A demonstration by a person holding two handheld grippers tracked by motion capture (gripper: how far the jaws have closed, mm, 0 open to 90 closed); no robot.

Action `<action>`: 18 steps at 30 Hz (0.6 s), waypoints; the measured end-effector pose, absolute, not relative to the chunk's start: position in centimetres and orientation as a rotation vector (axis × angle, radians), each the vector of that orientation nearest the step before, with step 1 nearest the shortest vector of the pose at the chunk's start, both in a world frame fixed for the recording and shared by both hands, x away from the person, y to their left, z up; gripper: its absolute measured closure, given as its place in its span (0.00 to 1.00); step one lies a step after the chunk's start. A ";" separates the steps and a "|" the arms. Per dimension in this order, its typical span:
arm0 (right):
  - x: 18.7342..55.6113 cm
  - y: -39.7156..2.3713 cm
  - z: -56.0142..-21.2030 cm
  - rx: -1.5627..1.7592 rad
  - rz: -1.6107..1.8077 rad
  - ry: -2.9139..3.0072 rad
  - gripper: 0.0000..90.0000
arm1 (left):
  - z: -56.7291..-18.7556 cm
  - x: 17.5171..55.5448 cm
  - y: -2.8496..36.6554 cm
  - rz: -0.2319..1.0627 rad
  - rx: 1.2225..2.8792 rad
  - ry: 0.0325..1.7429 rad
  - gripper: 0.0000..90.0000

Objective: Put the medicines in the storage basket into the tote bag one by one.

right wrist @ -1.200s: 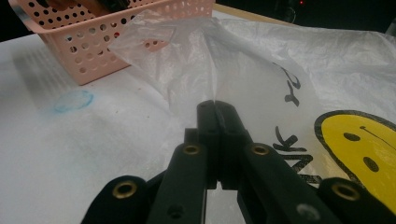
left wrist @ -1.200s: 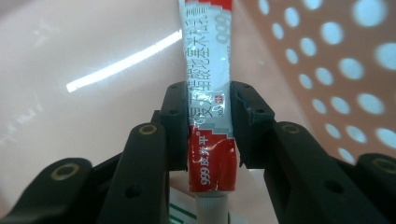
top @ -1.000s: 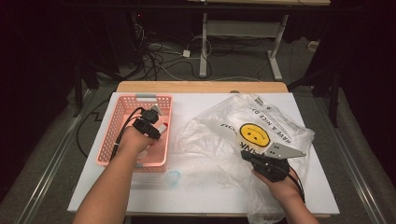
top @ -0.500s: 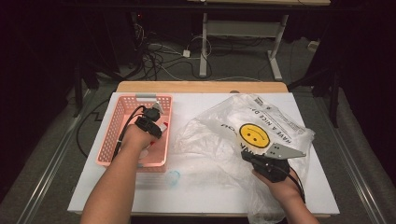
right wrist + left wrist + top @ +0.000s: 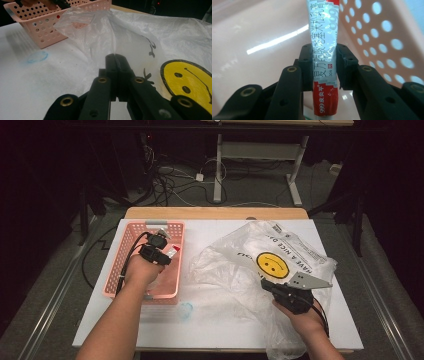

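Basket of pink plastic with round holes in its walls [image 5: 125, 270] stands on the left part of the white table [image 5: 220, 330]. The left gripper [image 5: 161, 241] is over this basket, and the person's left hand [image 5: 140, 272] carries it. In the left gripper view, its two black jaws are clamped on a silver and red ointment tube with printed Chinese characters [image 5: 324, 62]. The pads press the tube from both sides near its red lower end, and the jaws have just been closing on it. The tube stands lengthwise between the jaws and its silver part goes up past the fingertips. Behind it I see the pink floor and one holed wall of the basket. Whether the tube touches the basket floor, I cannot tell. In the high view only a small red and white piece of the tube [image 5: 172, 251] shows beside the gripper.

The right gripper [image 5: 270, 287] is on the right part of the table, in the person's right hand [image 5: 305, 320]. It lies on a thin translucent plastic bag with a yellow smiley face [image 5: 235, 270]. In the right gripper view, its jaws are pressed fully together, with a thin fold of the bag [image 5: 110, 45] running up from their tips. The bag is spread beside the basket, and its left edge is near the basket's right wall.
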State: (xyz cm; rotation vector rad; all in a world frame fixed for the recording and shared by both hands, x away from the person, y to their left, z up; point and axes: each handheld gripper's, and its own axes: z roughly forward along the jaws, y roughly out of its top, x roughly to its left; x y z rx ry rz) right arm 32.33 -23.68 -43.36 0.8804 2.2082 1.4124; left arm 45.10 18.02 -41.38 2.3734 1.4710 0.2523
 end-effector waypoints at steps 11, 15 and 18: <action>32.2 -23.9 -43.0 0.877 1.430 2.192 1.00 | -38.7 41.7 18.5 0.324 2.257 1.342 0.76; 32.1 -23.8 -42.8 0.863 1.430 2.188 1.00 | -38.3 40.5 18.8 0.331 2.212 1.298 0.76; 32.1 -23.7 -42.6 0.861 1.437 2.176 1.00 | -38.1 39.6 18.8 0.388 2.191 1.267 0.76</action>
